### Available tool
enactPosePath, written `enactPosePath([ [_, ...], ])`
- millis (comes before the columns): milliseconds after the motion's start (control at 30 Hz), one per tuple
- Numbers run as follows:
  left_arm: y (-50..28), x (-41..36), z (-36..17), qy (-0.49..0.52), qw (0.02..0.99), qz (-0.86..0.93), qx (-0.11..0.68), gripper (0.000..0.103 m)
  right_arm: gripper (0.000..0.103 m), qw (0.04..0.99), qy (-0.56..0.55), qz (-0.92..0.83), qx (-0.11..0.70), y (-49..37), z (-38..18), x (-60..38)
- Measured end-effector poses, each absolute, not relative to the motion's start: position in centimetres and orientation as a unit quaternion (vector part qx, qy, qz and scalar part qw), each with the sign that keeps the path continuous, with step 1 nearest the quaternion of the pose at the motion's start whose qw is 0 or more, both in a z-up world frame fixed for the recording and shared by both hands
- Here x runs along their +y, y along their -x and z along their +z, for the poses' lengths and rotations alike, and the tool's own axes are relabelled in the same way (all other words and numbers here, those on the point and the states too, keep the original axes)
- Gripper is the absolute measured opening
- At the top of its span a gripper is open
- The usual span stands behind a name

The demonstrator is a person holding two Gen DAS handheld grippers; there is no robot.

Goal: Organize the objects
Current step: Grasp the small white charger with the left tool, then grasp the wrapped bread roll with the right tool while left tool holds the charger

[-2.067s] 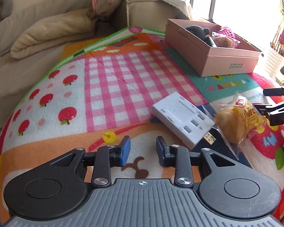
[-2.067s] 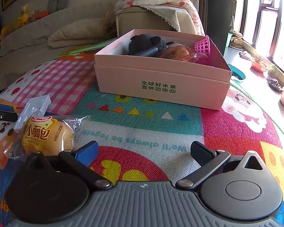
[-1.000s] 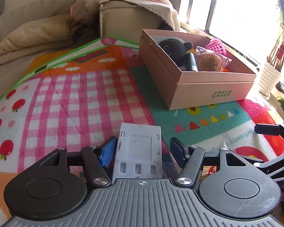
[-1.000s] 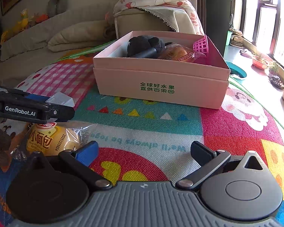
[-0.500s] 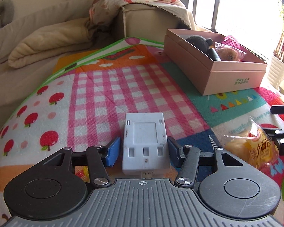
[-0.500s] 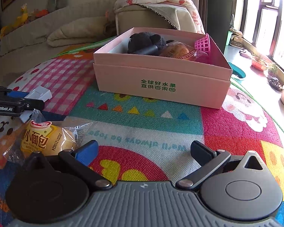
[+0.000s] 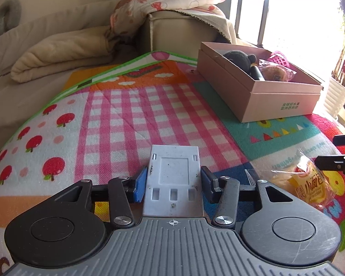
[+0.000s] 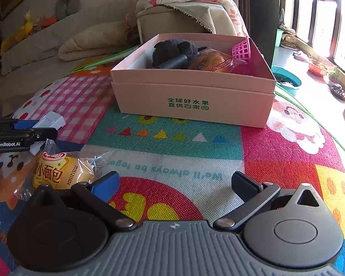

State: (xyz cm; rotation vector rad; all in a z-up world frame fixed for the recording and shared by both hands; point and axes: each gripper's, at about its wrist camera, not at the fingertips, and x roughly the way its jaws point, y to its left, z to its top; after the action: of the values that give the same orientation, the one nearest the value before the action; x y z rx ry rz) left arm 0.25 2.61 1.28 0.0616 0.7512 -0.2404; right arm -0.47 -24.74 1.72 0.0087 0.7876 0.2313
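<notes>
L gripper [image 7: 173, 185] is clamped on the white plastic adapter [image 7: 173, 179], pads on both its long sides, low over the play mat [image 7: 135, 115] and well short of the pink box [image 7: 276, 101]. R gripper [image 8: 174, 185] hangs spread wide w/ nothing in it, just beside the wrapped mini bread [image 8: 57, 172], also short of the box. To do this well: keep the squeeze firm & adapter level, lift it clear over the box's near wall, drop it in a free spot next to the black plush [image 7: 239, 57].

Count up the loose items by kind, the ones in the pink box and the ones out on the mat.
Packaged bread: 2, one in the pink box, one on the mat
Black plush toy: 1
Black cylinder: 1
Pink basket: 1
White plastic device: 1
Total: 6
</notes>
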Motion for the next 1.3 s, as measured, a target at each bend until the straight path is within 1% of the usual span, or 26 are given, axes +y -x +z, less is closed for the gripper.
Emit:
enactPosePath([
  [100, 1.6, 2.8, 1.3, -0.048, 0.922, -0.123, 0.363, 0.053, 0.103, 0.922, 0.033, 0.111, 0.370, 1.9, 2.3, -23.9],
  [200, 3.4, 3.5, 1.3, -0.047, 0.922, -0.126, 0.363, 0.053, 0.103, 0.914, 0.072, 0.151, 0.369, 3.6, 2.3, -21.7],
  [367, 4.9, 5.2, 1.3, -0.028, 0.925, -0.114, 0.362, 0.053, 0.103, 0.879, 0.081, 0.259, 0.393, 6.2, 2.6, -17.8],
  [467, 5.3, 5.6, 1.3, -0.023, 0.926, -0.112, 0.359, 0.053, 0.103, 0.881, 0.107, 0.282, 0.364, 7.6, 4.0, -16.1],
  [600, 5.6, 5.0, 1.2, -0.040, 0.929, -0.104, 0.353, 0.053, 0.103, 0.888, 0.096, 0.278, 0.354, 6.4, 5.2, -14.8],
  [733, 5.6, 5.0, 1.1, -0.035, 0.930, -0.100, 0.352, 0.053, 0.102, 0.887, 0.086, 0.263, 0.370, 3.8, 4.3, -13.0],
  [767, 5.6, 5.0, 1.1, -0.035, 0.930, -0.098, 0.352, 0.053, 0.097, 0.883, 0.084, 0.262, 0.381, 3.2, 3.8, -12.5],
  [800, 5.6, 5.0, 1.1, -0.035, 0.930, -0.097, 0.352, 0.053, 0.086, 0.878, 0.089, 0.261, 0.392, 2.8, 3.4, -11.9],
  [833, 5.7, 4.9, 1.1, -0.034, 0.931, -0.095, 0.352, 0.053, 0.078, 0.873, 0.094, 0.260, 0.402, 2.6, 3.2, -11.5],
  [867, 5.7, 4.9, 1.1, -0.035, 0.931, -0.094, 0.352, 0.053, 0.066, 0.869, 0.096, 0.261, 0.409, 2.6, 3.0, -11.3],
  [933, 5.9, 4.7, 1.2, -0.038, 0.931, -0.094, 0.352, 0.053, 0.063, 0.868, 0.101, 0.264, 0.408, 3.2, 3.3, -11.3],
  [1000, 6.3, 4.4, 1.3, -0.044, 0.929, -0.095, 0.354, 0.053, 0.056, 0.869, 0.109, 0.266, 0.403, 4.3, 3.9, -12.1],
  [1200, 8.2, 2.5, 1.6, -0.048, 0.918, -0.137, 0.368, 0.053, 0.054, 0.892, 0.086, 0.227, 0.381, 7.0, 6.3, -18.3],
  [1300, 7.6, 1.6, 2.6, -0.001, 0.907, -0.176, 0.383, 0.053, 0.054, 0.913, 0.071, 0.185, 0.356, 8.1, 7.6, -22.0],
])
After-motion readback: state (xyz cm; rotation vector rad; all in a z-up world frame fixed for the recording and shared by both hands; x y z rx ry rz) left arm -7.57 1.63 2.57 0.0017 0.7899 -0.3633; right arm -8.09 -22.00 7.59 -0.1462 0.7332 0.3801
